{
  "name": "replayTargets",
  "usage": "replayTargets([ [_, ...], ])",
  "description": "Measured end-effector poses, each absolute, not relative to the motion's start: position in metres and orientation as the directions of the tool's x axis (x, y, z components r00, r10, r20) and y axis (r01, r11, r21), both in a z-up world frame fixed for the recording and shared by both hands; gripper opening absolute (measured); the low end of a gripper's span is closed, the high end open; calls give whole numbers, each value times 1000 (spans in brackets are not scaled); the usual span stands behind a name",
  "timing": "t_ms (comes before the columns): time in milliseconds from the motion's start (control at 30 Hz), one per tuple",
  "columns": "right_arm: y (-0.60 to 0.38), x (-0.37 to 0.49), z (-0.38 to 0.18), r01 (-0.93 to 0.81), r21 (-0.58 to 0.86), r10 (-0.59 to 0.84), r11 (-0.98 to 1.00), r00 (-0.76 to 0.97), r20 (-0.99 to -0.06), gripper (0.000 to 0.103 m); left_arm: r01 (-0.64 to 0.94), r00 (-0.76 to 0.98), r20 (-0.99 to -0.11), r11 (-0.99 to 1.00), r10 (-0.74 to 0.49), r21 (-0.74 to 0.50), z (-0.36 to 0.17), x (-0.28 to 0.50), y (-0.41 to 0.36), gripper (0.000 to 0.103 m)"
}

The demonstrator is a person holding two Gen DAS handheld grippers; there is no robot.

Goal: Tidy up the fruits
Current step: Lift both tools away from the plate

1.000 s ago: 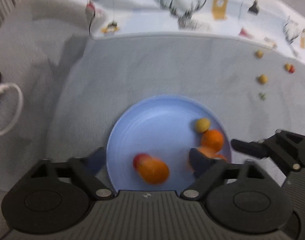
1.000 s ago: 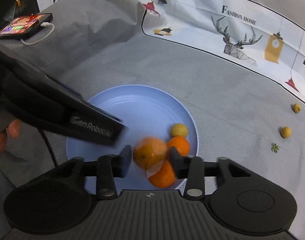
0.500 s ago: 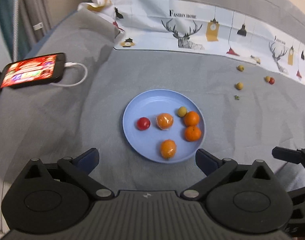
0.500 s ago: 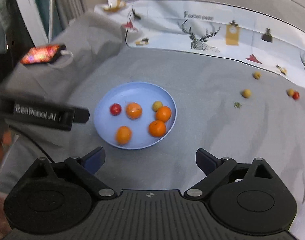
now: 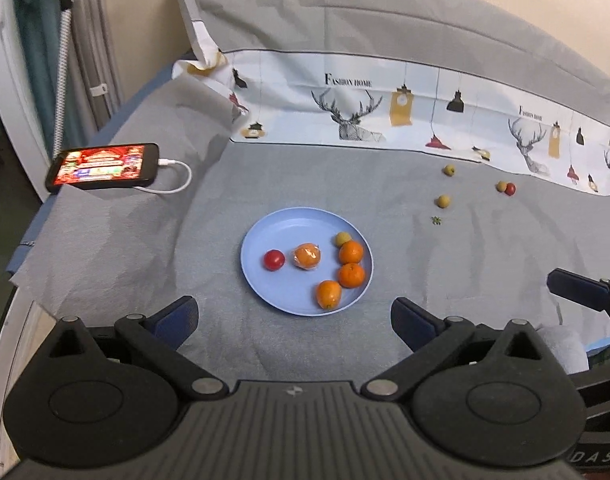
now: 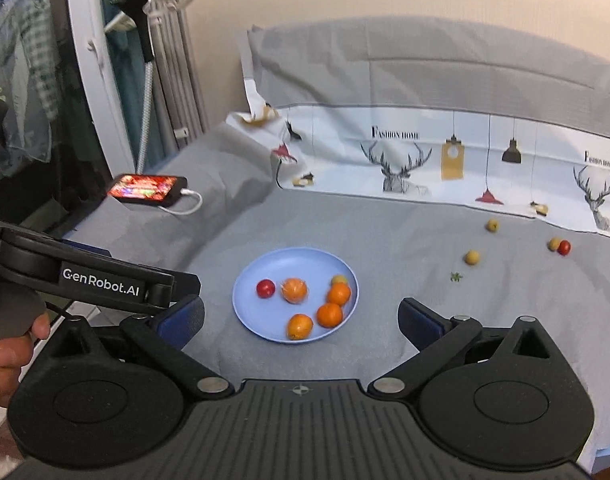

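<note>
A blue plate (image 5: 289, 226) (image 6: 265, 268) sits on the grey bedsheet. It holds a red tomato (image 5: 274, 259), a wrapped orange (image 5: 307, 256), three bare oranges (image 5: 351, 252) and a small yellow fruit (image 5: 342, 238). Loose small fruits lie to the right: yellow ones (image 5: 443, 201) (image 5: 449, 170) and a yellow-and-red pair (image 5: 506, 188) (image 6: 559, 246). My left gripper (image 5: 293, 316) is open and empty, well back from the plate. My right gripper (image 6: 301, 316) is open and empty, also back from the plate.
A lit phone (image 5: 103, 166) on a white cable lies at the left of the bed. A patterned white pillow band (image 5: 385, 116) runs along the back. A small green stem (image 5: 436, 220) lies near the loose fruit. The bed's left edge drops off beside a curtain.
Both grippers have pulled back and up from the plate, opened wide. The orange the right gripper held a second ago now lies on the plate.
</note>
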State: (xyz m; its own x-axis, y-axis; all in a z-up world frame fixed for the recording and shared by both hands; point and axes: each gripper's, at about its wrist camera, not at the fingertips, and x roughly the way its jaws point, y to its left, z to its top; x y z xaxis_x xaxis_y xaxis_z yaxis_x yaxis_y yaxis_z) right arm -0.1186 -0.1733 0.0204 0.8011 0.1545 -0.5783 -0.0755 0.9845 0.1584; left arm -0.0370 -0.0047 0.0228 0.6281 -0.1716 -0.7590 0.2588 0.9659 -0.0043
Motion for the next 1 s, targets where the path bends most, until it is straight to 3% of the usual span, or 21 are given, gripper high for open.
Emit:
replayTargets([
  [1000, -172, -148, 29, -55, 158, 132, 986, 839, -528, 102, 264, 675, -716, 964, -177, 11, 40, -65, 0, 103],
])
